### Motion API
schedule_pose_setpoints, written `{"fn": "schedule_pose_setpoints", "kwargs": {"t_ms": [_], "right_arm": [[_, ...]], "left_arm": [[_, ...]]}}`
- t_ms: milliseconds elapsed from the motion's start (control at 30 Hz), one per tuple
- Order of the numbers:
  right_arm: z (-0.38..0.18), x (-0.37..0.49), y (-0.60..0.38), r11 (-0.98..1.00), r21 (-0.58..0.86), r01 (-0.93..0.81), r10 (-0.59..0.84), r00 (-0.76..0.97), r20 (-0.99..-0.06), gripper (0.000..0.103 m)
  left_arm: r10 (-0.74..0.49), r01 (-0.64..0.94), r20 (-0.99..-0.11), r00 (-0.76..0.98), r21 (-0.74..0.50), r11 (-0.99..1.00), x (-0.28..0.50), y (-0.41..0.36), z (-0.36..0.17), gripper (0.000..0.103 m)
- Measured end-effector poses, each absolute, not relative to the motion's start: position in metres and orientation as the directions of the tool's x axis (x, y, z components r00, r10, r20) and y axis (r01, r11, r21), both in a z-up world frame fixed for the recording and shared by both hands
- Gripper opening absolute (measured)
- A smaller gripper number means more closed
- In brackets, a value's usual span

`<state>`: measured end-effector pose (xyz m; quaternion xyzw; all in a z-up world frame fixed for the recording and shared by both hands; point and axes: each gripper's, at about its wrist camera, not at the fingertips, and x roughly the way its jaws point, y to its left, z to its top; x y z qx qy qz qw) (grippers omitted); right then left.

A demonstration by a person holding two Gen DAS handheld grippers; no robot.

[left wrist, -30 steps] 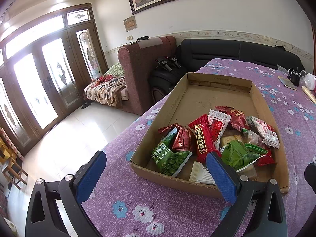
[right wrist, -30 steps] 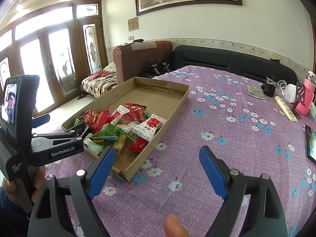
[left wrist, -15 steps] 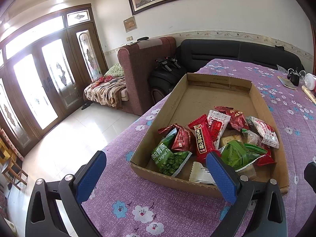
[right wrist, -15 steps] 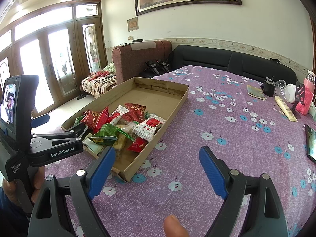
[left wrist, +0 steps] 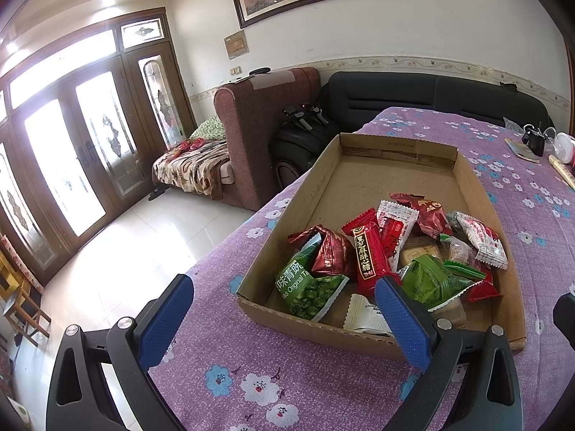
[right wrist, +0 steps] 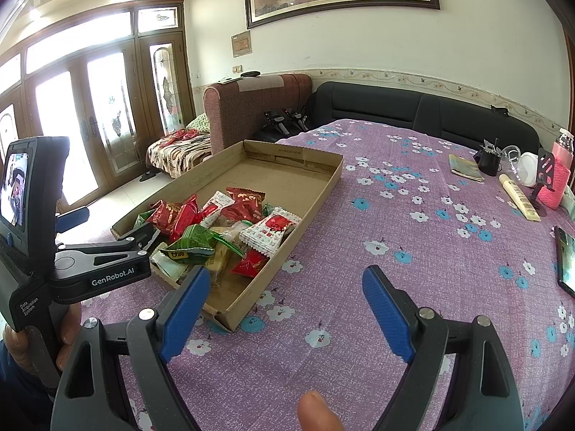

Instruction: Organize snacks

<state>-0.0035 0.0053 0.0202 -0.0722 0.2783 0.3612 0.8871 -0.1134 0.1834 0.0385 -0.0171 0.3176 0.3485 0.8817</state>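
A shallow cardboard box (left wrist: 467,179) (right wrist: 323,186) lies on the purple flowered tablecloth. Its near end holds a heap of wrapped snacks: a green pea pack (left wrist: 305,287), red packs (left wrist: 366,255), a green wrapper (left wrist: 431,280) (right wrist: 194,240) and a white-and-red pack (left wrist: 481,237) (right wrist: 269,230). The box's far half is bare. My left gripper (left wrist: 284,282) (right wrist: 111,226) hovers open just before the box's near edge, nothing between its blue pads. My right gripper (right wrist: 285,273) stands open over the cloth beside the box's near right corner, also holding nothing.
At the table's far right stand a pink-sleeved bottle (right wrist: 557,186), a yellow tube (right wrist: 519,197), a black cup (right wrist: 488,161), a booklet (right wrist: 465,167) and a phone (right wrist: 566,258). A black sofa (right wrist: 395,111) and brown armchair (right wrist: 248,115) lie beyond. The table's left edge drops to tiled floor.
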Motion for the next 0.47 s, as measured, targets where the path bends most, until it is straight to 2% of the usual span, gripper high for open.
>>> {"fn": "schedule_pose_setpoints", "kwargs": {"t_ms": [300,467], "right_arm": [[0.020,-0.001,0.002,0.737,0.078,-0.671,0.595,0.589,-0.547,0.087],[0.022,0.007,-0.005,0.764,0.098,-0.638,0.579,0.609,-0.542,0.087]], "left_arm": [[0.614,-0.641,-0.574,0.541,0.192,0.744,-0.114,0.188,0.040,0.102],[0.661,-0.655,-0.528,0.533,0.236,0.717,-0.119,0.188,0.049,0.102]]}}
